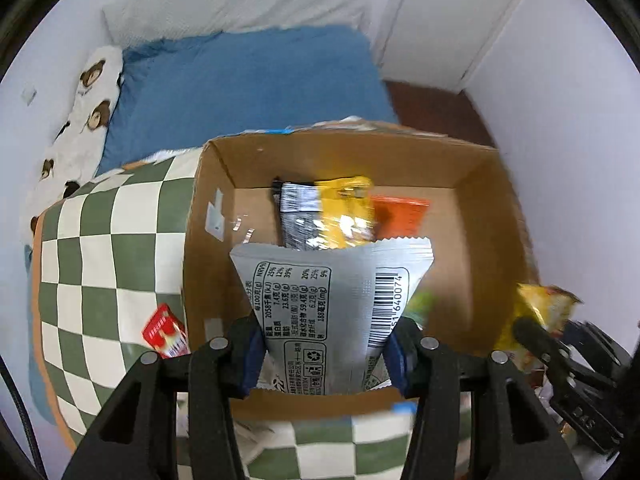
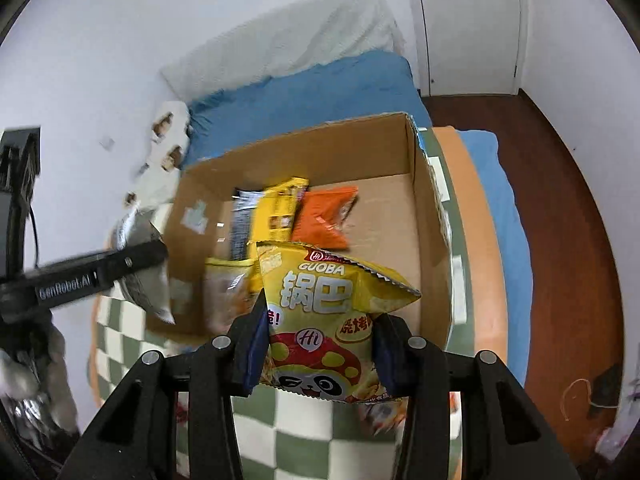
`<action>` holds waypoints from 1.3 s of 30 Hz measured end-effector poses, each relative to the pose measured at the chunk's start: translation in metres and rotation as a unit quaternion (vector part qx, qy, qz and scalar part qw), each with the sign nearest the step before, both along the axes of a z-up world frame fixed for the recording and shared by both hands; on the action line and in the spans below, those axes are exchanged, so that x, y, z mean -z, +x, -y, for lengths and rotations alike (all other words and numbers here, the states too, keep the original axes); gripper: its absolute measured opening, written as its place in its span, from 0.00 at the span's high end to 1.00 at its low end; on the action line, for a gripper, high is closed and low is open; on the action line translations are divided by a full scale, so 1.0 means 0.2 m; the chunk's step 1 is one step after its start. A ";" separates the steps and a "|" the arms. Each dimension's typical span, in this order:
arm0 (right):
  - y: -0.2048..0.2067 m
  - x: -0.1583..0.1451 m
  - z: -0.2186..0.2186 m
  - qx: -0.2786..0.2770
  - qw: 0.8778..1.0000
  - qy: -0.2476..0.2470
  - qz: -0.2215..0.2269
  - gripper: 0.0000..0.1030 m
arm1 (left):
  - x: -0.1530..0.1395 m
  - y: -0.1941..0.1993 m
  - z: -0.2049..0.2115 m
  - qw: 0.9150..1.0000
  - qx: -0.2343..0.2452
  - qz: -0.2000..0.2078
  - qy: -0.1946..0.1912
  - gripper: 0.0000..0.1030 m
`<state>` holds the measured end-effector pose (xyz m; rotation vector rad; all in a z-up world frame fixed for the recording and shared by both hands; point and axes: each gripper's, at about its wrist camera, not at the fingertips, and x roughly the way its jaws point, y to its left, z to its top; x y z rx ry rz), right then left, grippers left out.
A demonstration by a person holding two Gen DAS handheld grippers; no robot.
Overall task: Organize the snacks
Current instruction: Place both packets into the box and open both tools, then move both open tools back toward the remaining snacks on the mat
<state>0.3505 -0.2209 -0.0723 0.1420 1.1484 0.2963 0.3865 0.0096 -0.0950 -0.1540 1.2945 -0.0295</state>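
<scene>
My left gripper [image 1: 326,354] is shut on a silver snack packet [image 1: 332,300], held back side up over the near part of an open cardboard box [image 1: 400,152]. My right gripper [image 2: 316,354] is shut on a yellow Guoba snack bag [image 2: 320,304], held over the near edge of the same box [image 2: 424,208]. In the box lie a black packet [image 1: 298,216], a yellow packet [image 1: 348,212] and an orange packet [image 1: 400,216]; the right wrist view shows them too, with the orange packet [image 2: 326,220] rightmost. The right gripper and its yellow bag [image 1: 544,308] show at the left view's right edge.
The box stands on a green-and-white checkered blanket [image 1: 104,248] on a bed with a blue sheet [image 1: 256,80]. A red snack packet [image 1: 166,332] lies on the blanket left of the box. A bear-print pillow [image 1: 88,112] lies at the wall. Wooden floor [image 2: 568,240] is to the right.
</scene>
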 end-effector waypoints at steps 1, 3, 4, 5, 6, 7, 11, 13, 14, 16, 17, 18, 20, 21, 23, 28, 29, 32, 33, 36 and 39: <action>0.06 0.05 0.00 0.000 1.000 -0.008 -0.012 0.55 | 0.05 0.04 -0.01 1.000 -0.001 -0.010 0.003 0.54; 0.13 0.12 -0.01 0.000 0.999 -0.018 -0.030 0.55 | 0.14 0.13 -0.05 0.999 -0.004 -0.034 0.012 0.54; 0.17 0.16 -0.01 -0.003 0.999 -0.025 -0.043 0.55 | 0.17 0.15 -0.06 0.999 -0.005 -0.041 0.016 0.54; 0.19 0.20 -0.02 -0.006 0.998 -0.031 -0.051 0.55 | 0.23 0.19 -0.08 0.998 -0.007 -0.053 0.024 0.54; 0.22 0.24 -0.02 -0.006 0.998 -0.037 -0.060 0.55 | 0.26 0.22 -0.09 0.998 -0.010 -0.060 0.027 0.54; 0.24 0.26 -0.03 -0.008 0.997 -0.041 -0.065 0.55 | 0.29 0.24 -0.10 0.997 -0.011 -0.066 0.029 0.54; 0.27 0.37 -0.04 -0.011 0.995 -0.051 -0.087 0.55 | 0.40 0.32 -0.14 0.995 -0.012 -0.086 0.041 0.54; 0.28 0.40 -0.05 -0.011 0.994 -0.052 -0.097 0.55 | 0.43 0.34 -0.14 0.994 -0.011 -0.093 0.051 0.54; 0.29 0.41 -0.05 -0.012 0.994 -0.054 -0.099 0.55 | 0.45 0.34 -0.14 0.994 -0.011 -0.094 0.054 0.54; 0.30 0.44 -0.05 -0.014 0.993 -0.056 -0.106 0.55 | 0.48 0.35 -0.14 0.993 -0.008 -0.102 0.059 0.54; 0.30 0.46 -0.06 -0.016 0.992 -0.056 -0.113 0.55 | 0.49 0.35 -0.13 0.993 -0.007 -0.106 0.060 0.54; 0.30 0.47 -0.06 -0.018 0.991 -0.058 -0.121 0.55 | 0.51 0.36 -0.14 0.992 -0.007 -0.111 0.057 0.54; 0.30 0.50 -0.07 -0.022 0.989 -0.061 -0.136 0.52 | 0.53 0.36 -0.15 0.991 -0.015 -0.119 0.050 0.52; 0.30 0.51 -0.07 -0.021 0.988 -0.058 -0.144 0.49 | 0.54 0.36 -0.16 0.991 -0.018 -0.122 0.044 0.49; 0.30 0.54 -0.07 -0.019 0.985 -0.048 -0.163 0.43 | 0.54 0.36 -0.16 0.992 -0.016 -0.121 0.027 0.37; 0.29 0.55 -0.11 -0.022 0.984 -0.044 -0.169 0.27 | 0.49 0.34 -0.16 0.994 -0.022 -0.101 0.028 0.07; 0.29 0.55 -0.12 -0.021 0.984 -0.045 -0.168 0.25 | 0.48 0.33 -0.16 0.994 -0.024 -0.100 0.023 0.07; 0.28 0.54 -0.14 -0.022 0.985 -0.045 -0.166 0.18 | 0.45 0.30 -0.16 0.995 -0.024 -0.094 0.025 0.06; 0.27 0.53 -0.14 -0.021 0.985 -0.045 -0.165 0.16 | 0.45 0.29 -0.16 0.995 -0.025 -0.093 0.023 0.06; 0.27 0.50 -0.15 -0.016 0.987 -0.043 -0.156 0.14 | 0.40 0.23 -0.17 0.996 -0.031 -0.079 0.012 0.06; 0.25 0.46 -0.17 -0.013 0.989 -0.054 -0.135 0.12 | 0.34 0.16 -0.16 0.998 -0.035 -0.054 0.007 0.06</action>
